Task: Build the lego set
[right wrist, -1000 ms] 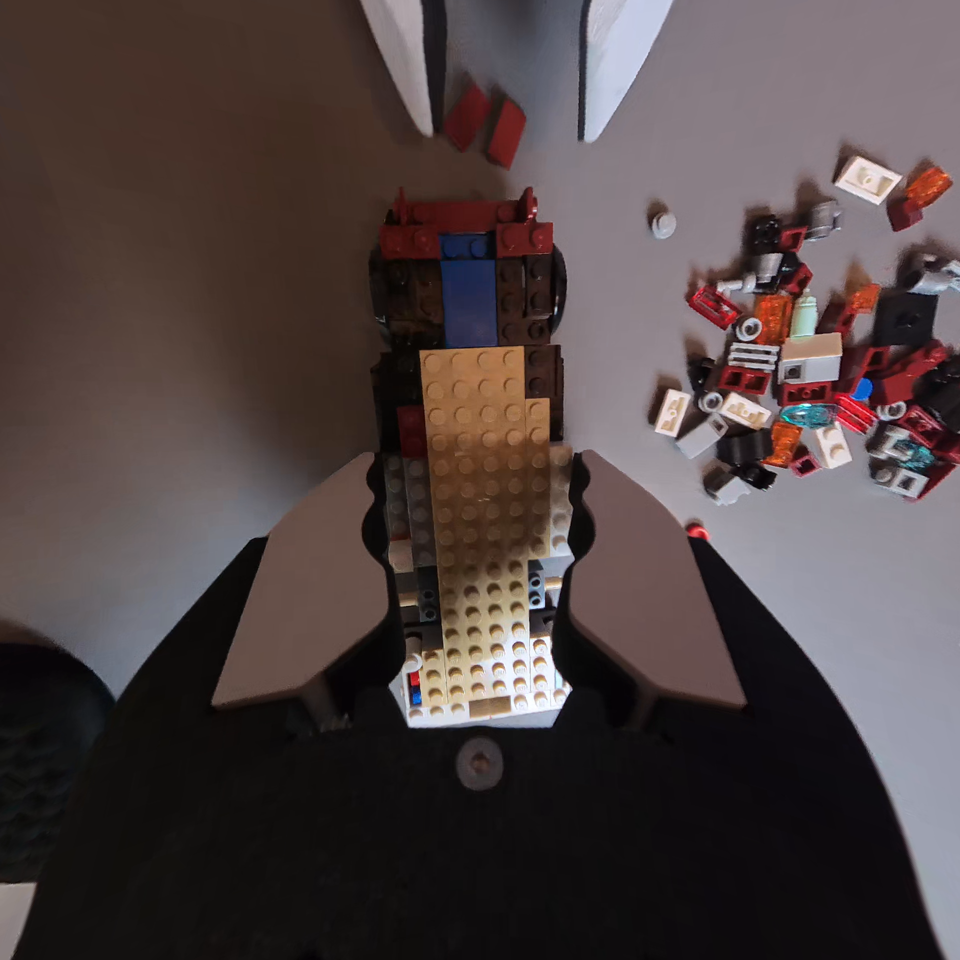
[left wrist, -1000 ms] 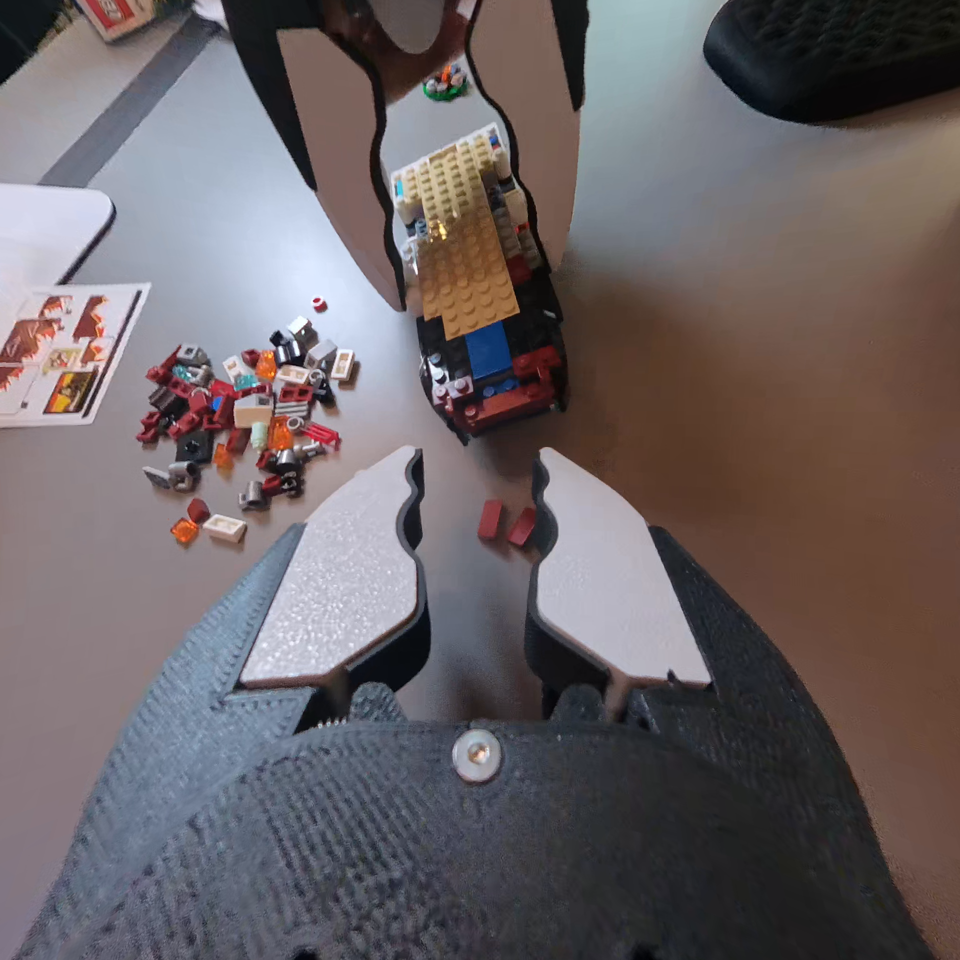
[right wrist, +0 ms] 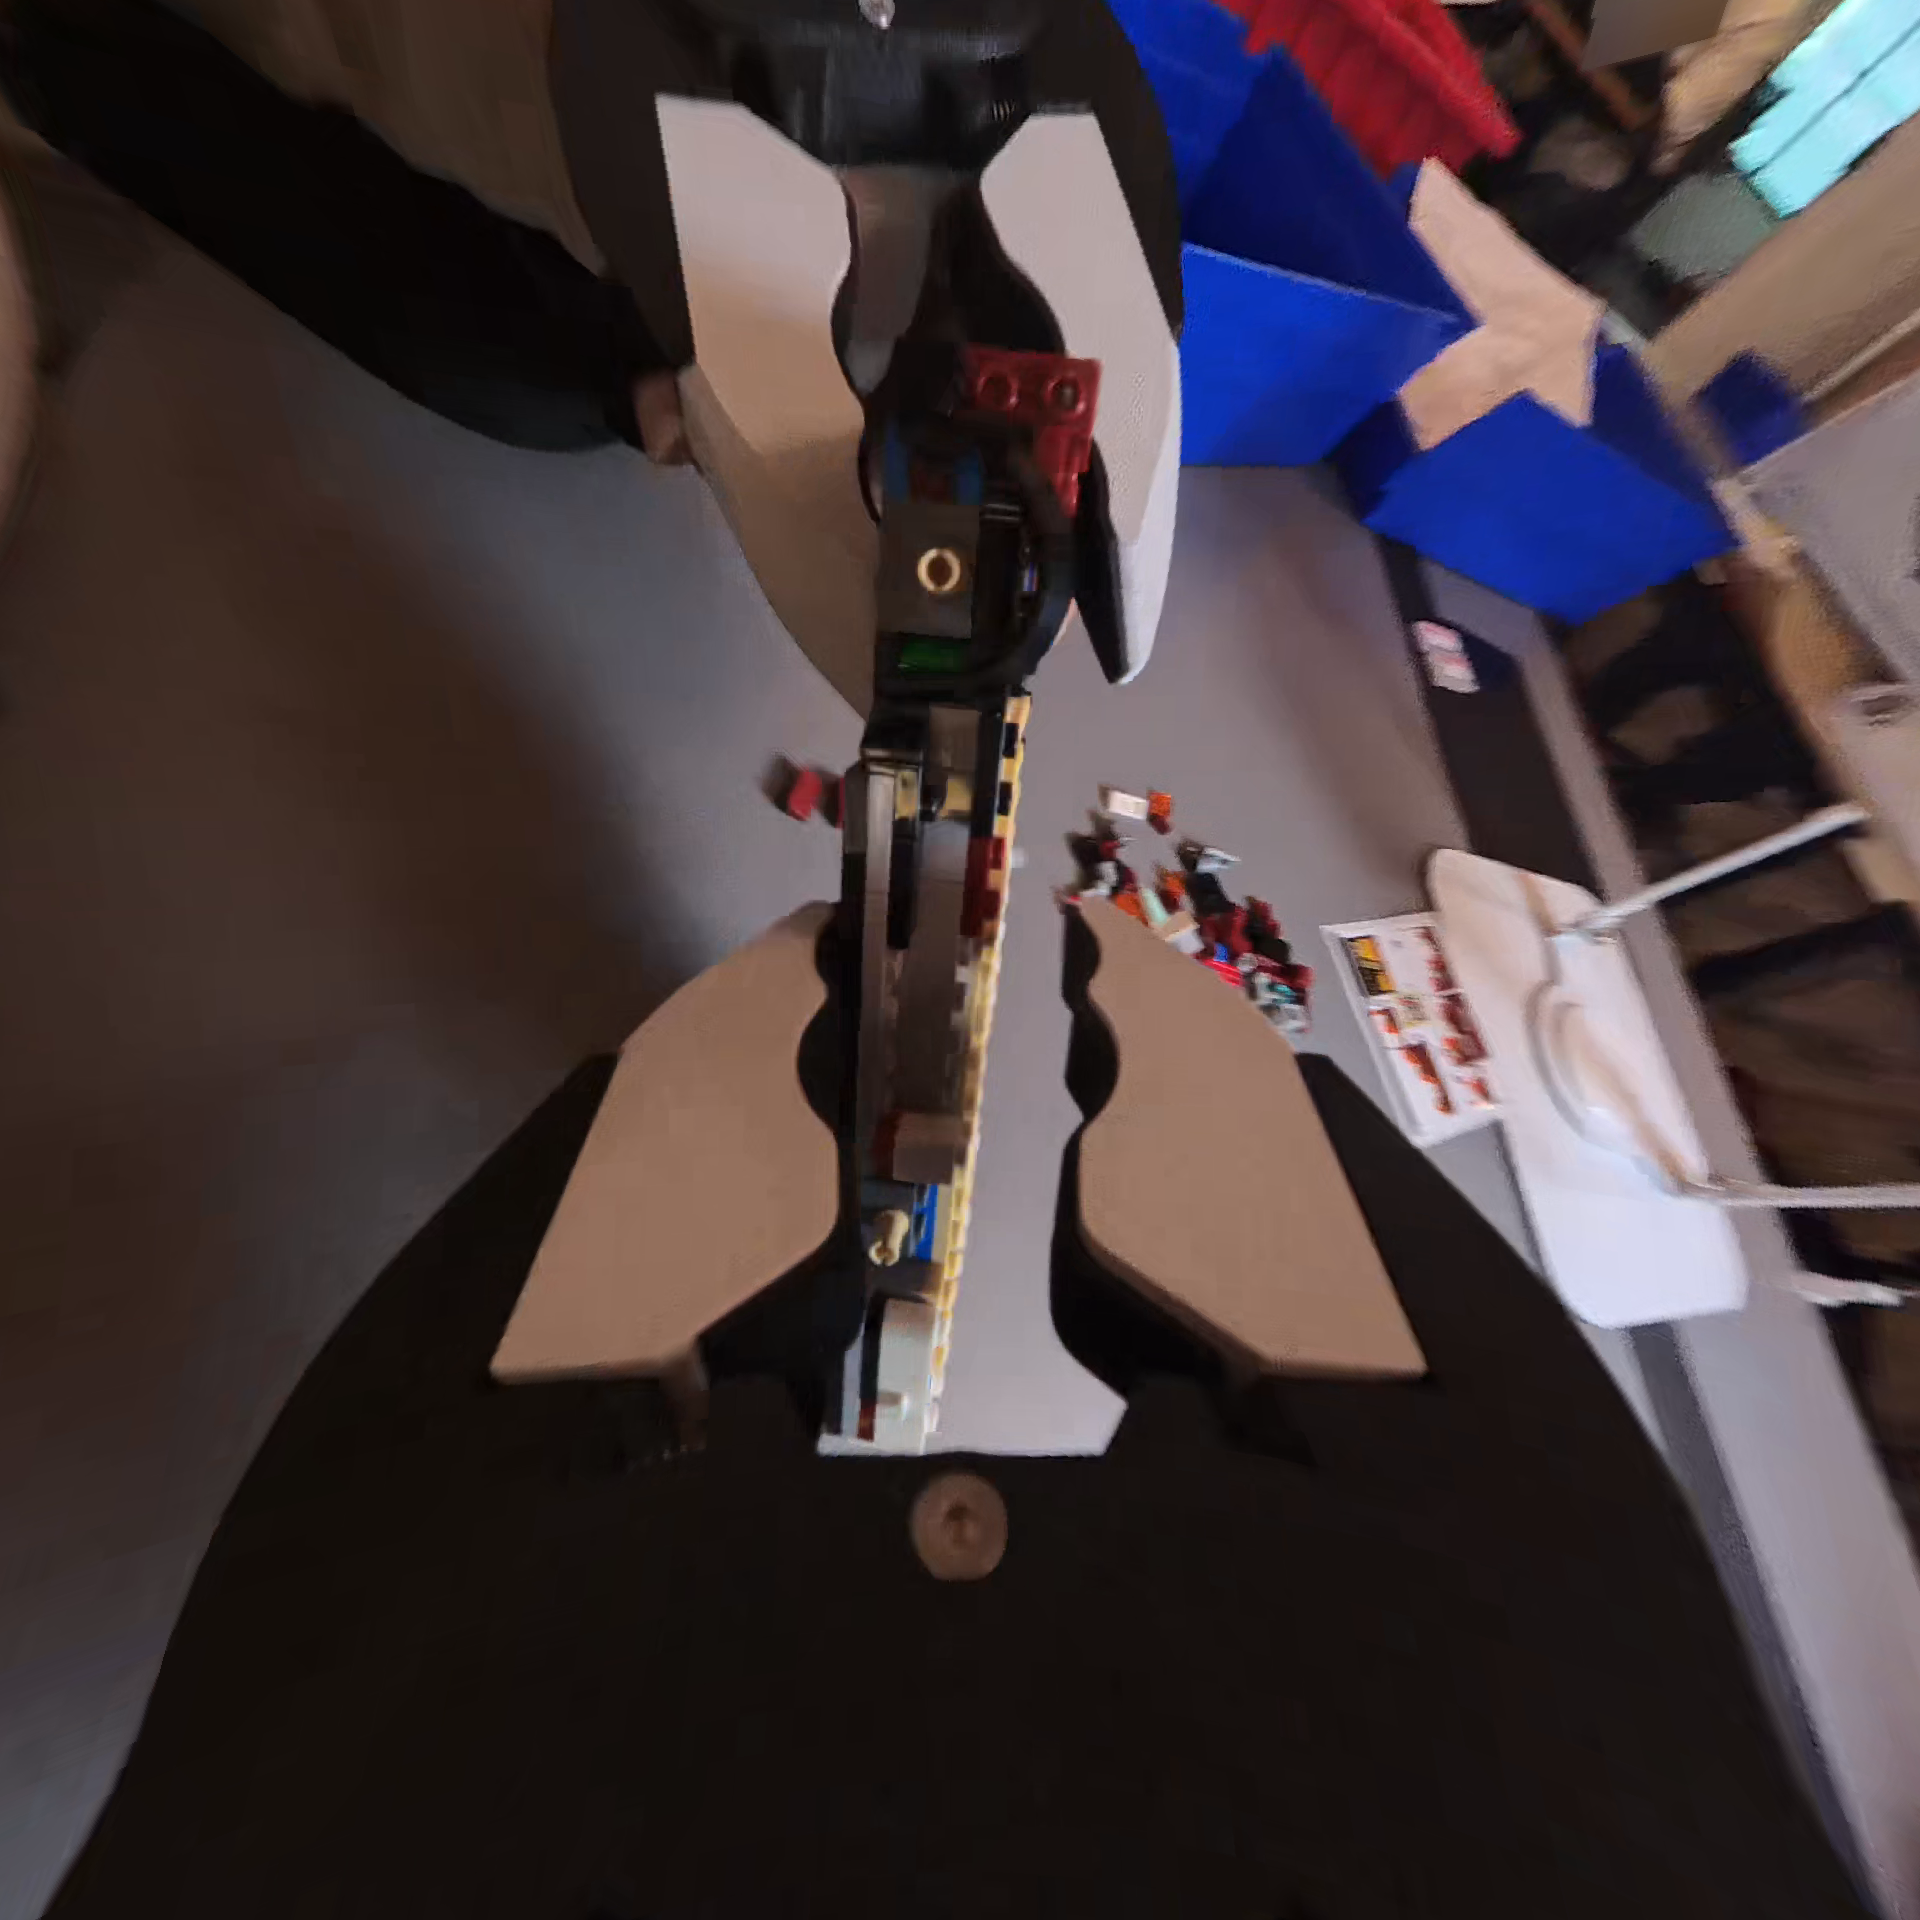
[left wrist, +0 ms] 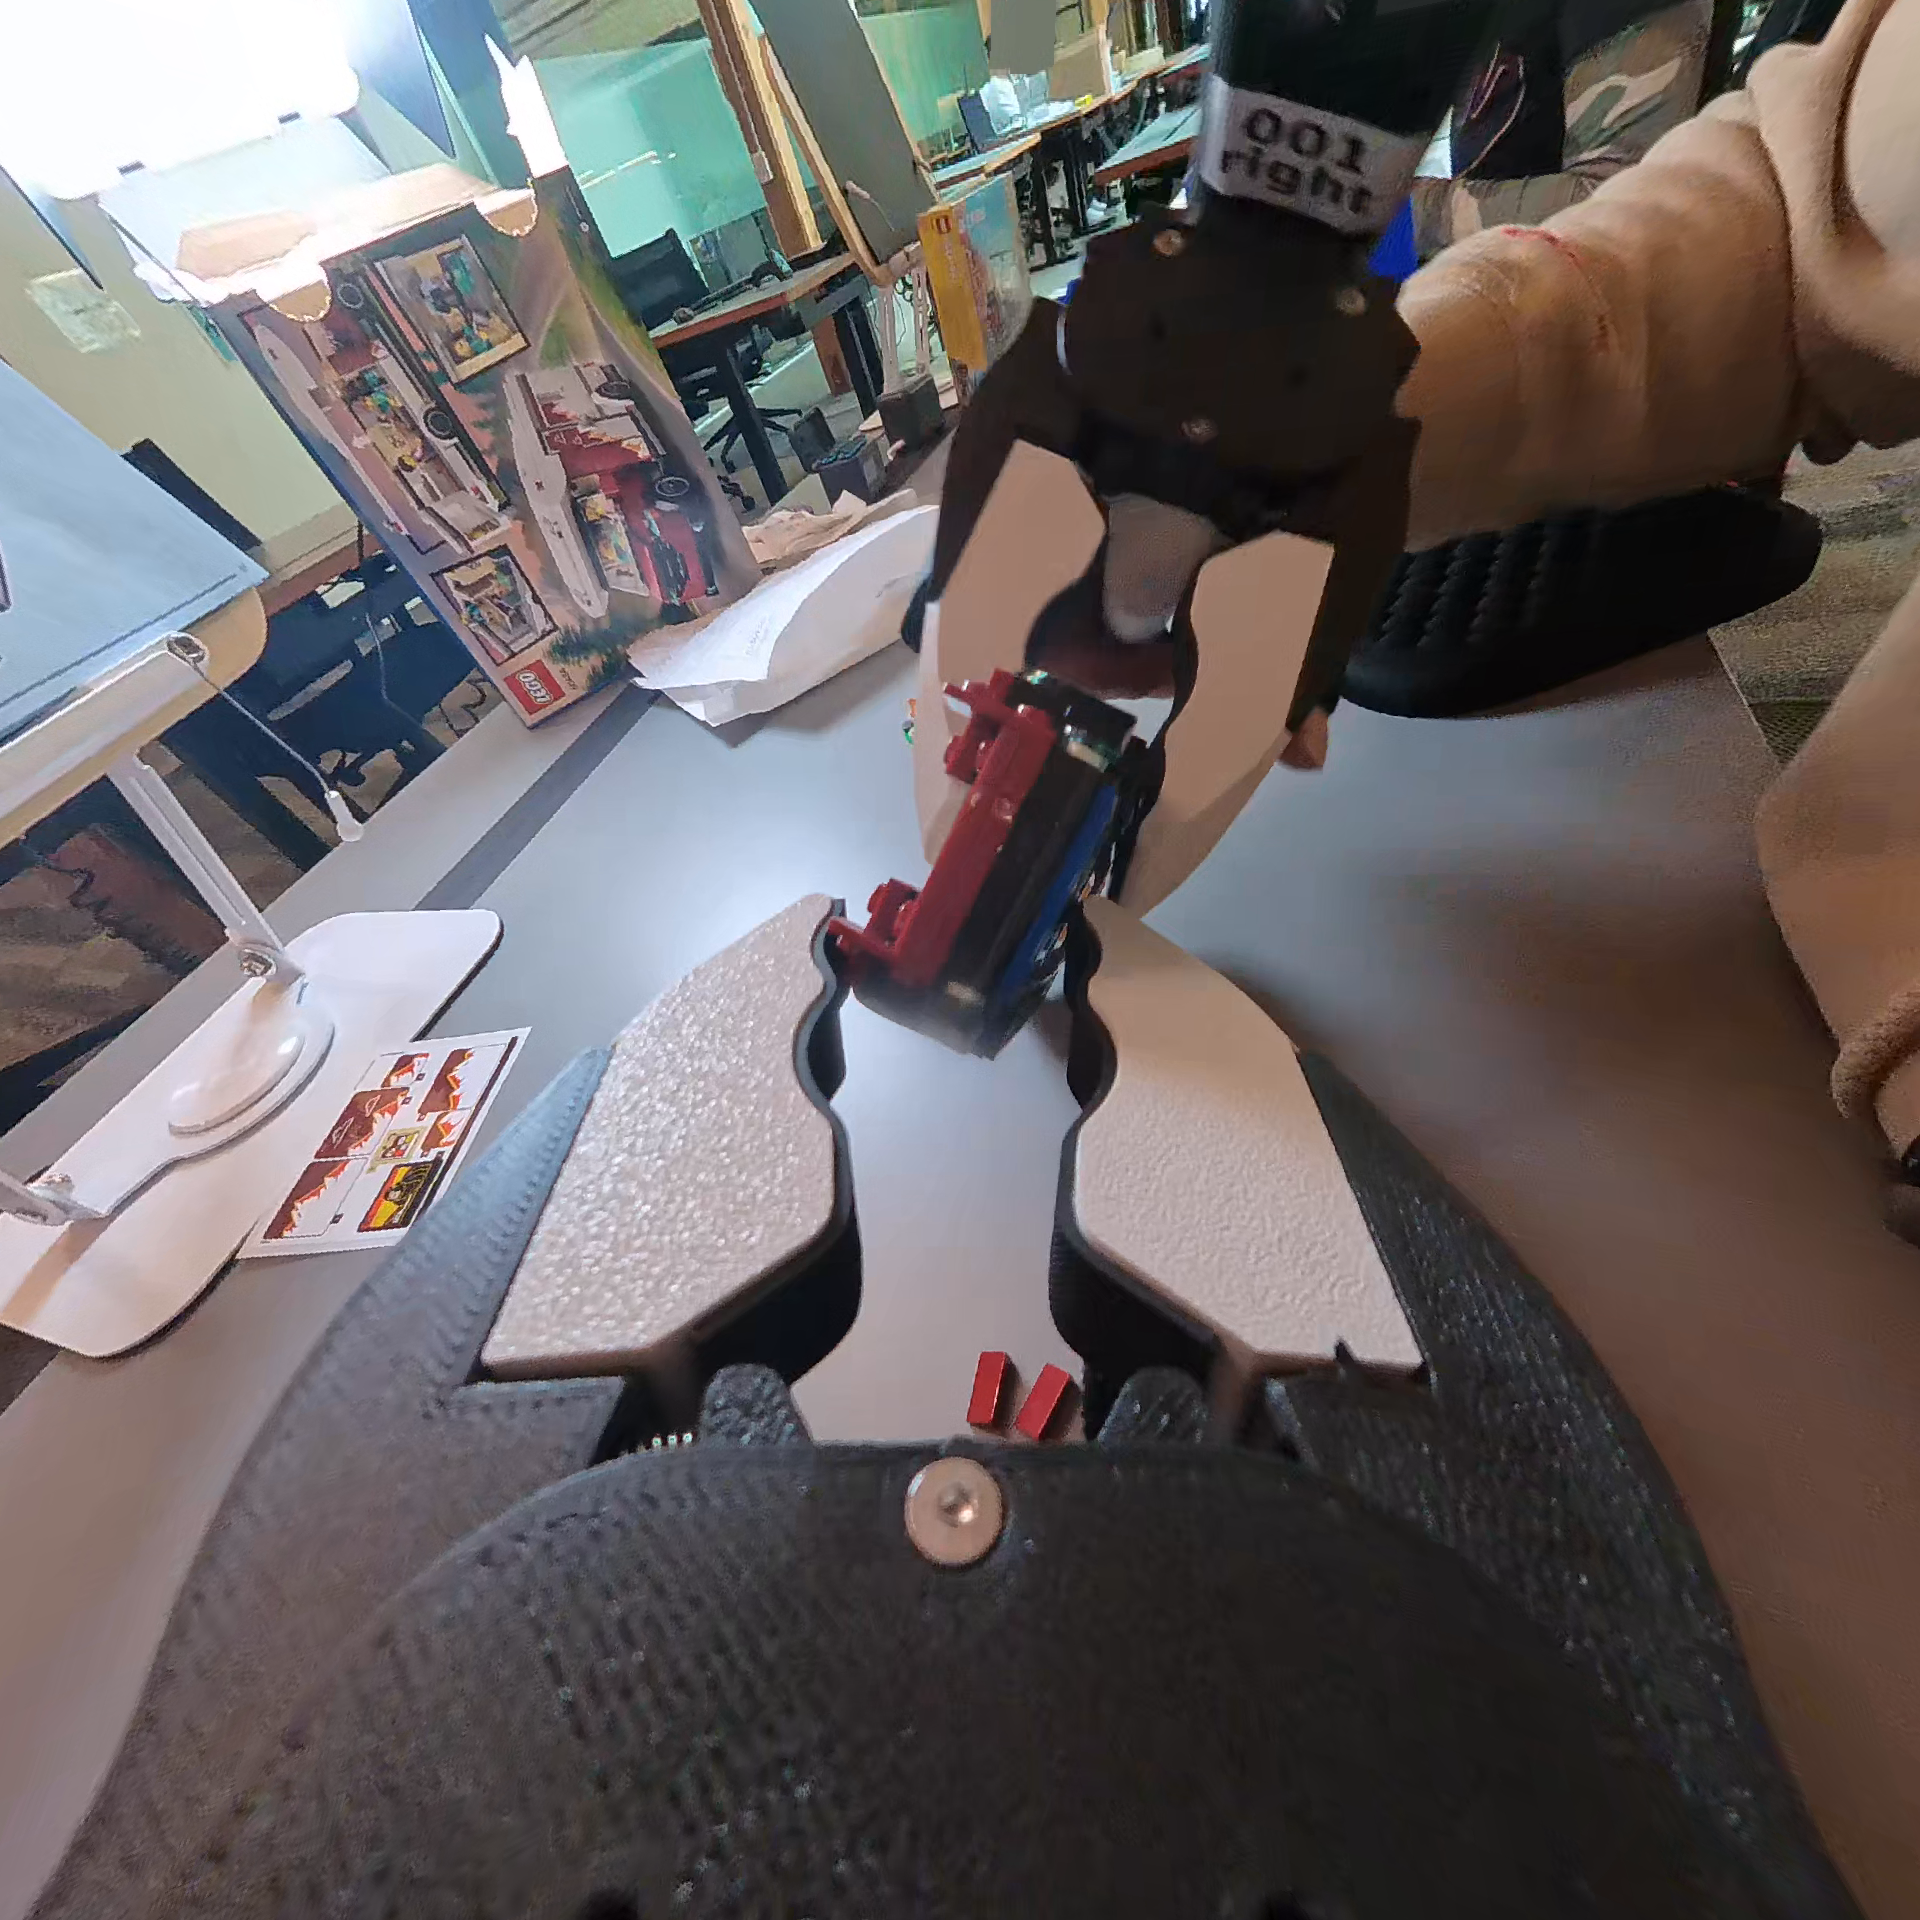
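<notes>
I have a brick model [left wrist: 997, 883] between both pairs of my fingers, turned onto its side and tilted above the grey bench [left wrist: 1455, 935]; I cannot tell whether its low end touches the surface. My left gripper [left wrist: 951, 940] is clenched on the dark red and blue front end, one fingertip against the red bumper pieces and the other against the blue side. My right gripper [right wrist: 951, 925] reaches in from the opposite end, its fingers flanking the tan-plated rear. One finger lies along the model's dark underside. On the tan plate's side a strip of bench shows between finger and model, so I cannot tell whether this pair is truly gripping. Just behind the model's front end, under my left gripper, lie two small red bricks [left wrist: 1013, 1387]. A heap of loose bricks [right wrist: 1195, 925] sits beside the model on its tan-plate side. Beyond the heap come a printed sheet [left wrist: 390, 1132] and then the white base of a lamp [left wrist: 249, 1070]. Past the model's rear end stand a large printed box [left wrist: 499, 436] and some white papers [left wrist: 800, 634]. A black mesh pad [left wrist: 1558, 613] lies near the rear end too, with a beige sleeve [left wrist: 1610, 312] above it.
</notes>
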Demonstrator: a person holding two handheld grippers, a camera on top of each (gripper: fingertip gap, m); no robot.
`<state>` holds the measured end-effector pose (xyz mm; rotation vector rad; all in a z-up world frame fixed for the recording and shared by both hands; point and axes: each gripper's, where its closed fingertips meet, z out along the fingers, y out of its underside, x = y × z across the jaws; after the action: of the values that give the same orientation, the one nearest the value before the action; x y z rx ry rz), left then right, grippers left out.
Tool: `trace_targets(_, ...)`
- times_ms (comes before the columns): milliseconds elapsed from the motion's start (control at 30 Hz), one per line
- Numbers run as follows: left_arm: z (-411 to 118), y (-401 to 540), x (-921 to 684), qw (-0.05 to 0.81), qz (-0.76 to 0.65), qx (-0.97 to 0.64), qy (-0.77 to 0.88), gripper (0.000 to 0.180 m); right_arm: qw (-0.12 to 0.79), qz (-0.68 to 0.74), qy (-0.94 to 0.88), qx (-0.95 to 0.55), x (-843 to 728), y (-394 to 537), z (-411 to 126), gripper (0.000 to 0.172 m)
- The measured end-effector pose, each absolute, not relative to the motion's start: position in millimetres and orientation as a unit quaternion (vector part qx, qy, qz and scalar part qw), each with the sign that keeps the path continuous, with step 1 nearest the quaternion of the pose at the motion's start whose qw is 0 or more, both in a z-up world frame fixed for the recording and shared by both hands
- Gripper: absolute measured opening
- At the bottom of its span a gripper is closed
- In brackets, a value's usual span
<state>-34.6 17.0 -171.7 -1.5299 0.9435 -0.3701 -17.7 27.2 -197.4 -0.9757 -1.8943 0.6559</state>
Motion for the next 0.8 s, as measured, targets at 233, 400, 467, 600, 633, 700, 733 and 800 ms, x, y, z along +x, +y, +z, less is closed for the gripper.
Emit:
trace_targets(233,-150.8,7.1,-35.2,0.631,-0.205,-0.638,0.391,0.042,0.475,0.345,-0.710,-0.389,-23.9,20.4,-182.1,0.023)
trace_targets(400,-136.8,-4.7,-41.2,0.632,-0.267,-0.619,0.384,0.044,0.421,0.493,-0.666,-0.369,-33.0,-6.2,-159.2,0.023)
trace_targets(467,-133.0,-13.9,-38.9,0.627,-0.289,-0.605,0.397,0.035,0.402,0.523,-0.658,-0.362,-40.5,-15.3,-155.4,0.023)
trace_targets(600,-128.2,-20.6,-48.0,0.617,-0.313,-0.606,0.392,0.026,0.381,0.542,-0.653,-0.367,-58.2,-21.3,-156.4,0.023)
trace_targets(633,-128.8,-20.9,-51.9,0.615,-0.316,-0.610,0.388,0.026,0.373,0.544,-0.652,-0.373,-62.1,-21.6,-157.8,0.023)
trace_targets(700,-129.9,-23.1,-58.5,0.612,-0.322,-0.615,0.380,0.024,0.361,0.541,-0.656,-0.383,-67.9,-21.5,-161.4,0.023)
trace_targets(733,-130.7,-24.4,-62.9,0.612,-0.319,-0.618,0.377,0.024,0.354,0.533,-0.664,-0.387,-69.0,-19.4,-164.6,0.028)
trace_targets(800,-133.1,-28.8,-74.5,0.607,-0.314,-0.628,0.372,0.024,0.320,0.514,-0.685,-0.405,-66.2,-11.4,-174.9,0.034)
